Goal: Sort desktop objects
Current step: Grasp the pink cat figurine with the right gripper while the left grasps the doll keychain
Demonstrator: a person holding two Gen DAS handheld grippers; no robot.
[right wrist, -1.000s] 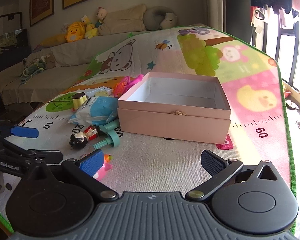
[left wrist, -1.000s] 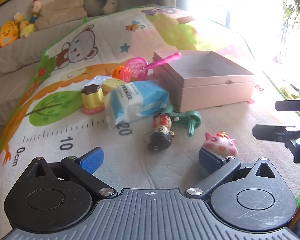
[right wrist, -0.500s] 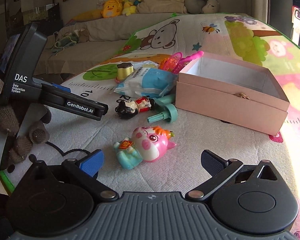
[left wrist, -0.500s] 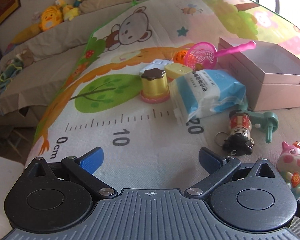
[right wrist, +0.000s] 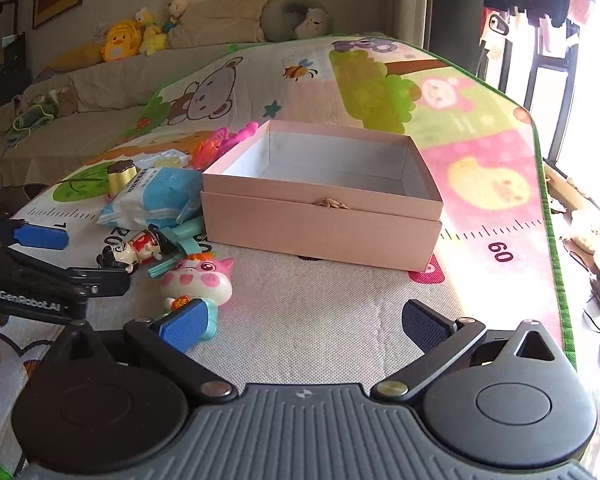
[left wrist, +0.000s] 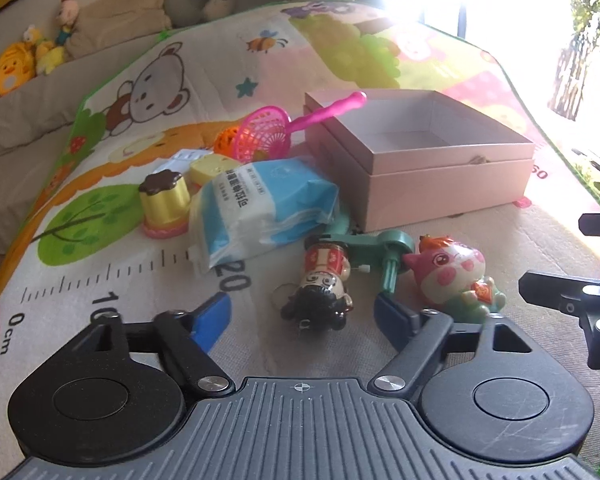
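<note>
On mat (left wrist: 100, 264): 1 pink box (left wrist: 432, 176), 2 figurines; left hand-held gripper (left wrist: 300, 314) narrowing, nothing clamped; right hand-held gripper (right wrist: 300, 326) apart.

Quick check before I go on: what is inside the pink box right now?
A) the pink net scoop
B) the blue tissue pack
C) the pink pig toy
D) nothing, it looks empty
D: in the right wrist view the pink box shows only bare white walls and floor, while the pig toy, tissue pack and net scoop all lie outside it on the mat.
</note>
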